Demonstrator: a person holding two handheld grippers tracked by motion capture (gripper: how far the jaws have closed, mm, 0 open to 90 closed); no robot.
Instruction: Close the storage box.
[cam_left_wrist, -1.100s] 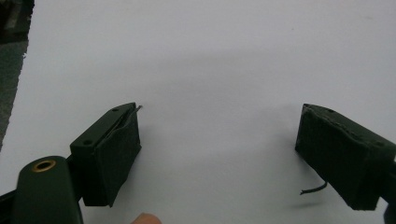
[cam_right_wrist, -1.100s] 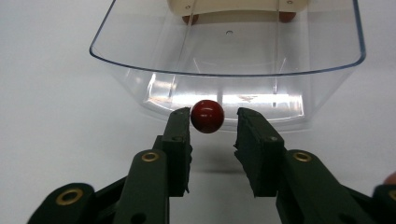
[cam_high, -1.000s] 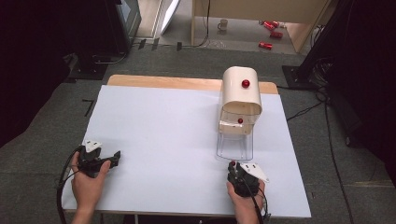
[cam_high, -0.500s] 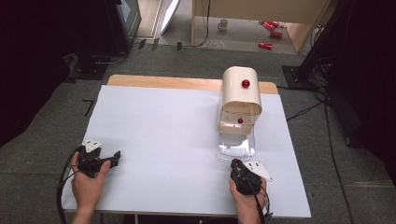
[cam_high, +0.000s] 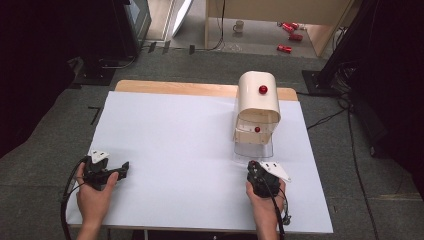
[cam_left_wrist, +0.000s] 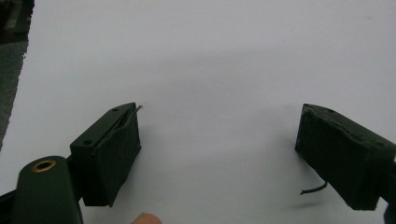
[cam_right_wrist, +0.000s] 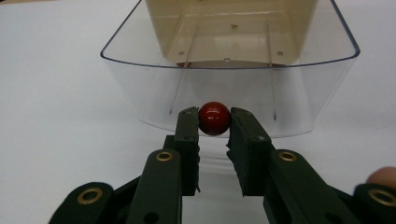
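The right gripper (cam_right_wrist: 214, 122) has its two black jaws clamped on a red knob (cam_right_wrist: 214, 118), one pad pressing each side of the glossy ball. That knob sits on the front wall of a clear plastic drawer (cam_right_wrist: 140, 88), which is pulled out from the bottom of a cream cabinet (cam_right_wrist: 231, 28) behind it. In the high view the right gripper (cam_high: 255, 167) meets the drawer's front edge, and the cabinet (cam_high: 257, 102) stands on the far right part of the white table top (cam_high: 175, 145), with a second red knob (cam_high: 263, 90) on its curved upper face. The left gripper (cam_left_wrist: 219, 149) has its jaws wide apart with nothing between them, low over bare table. It (cam_high: 120, 169) sits near the front left corner, well apart from the cabinet.
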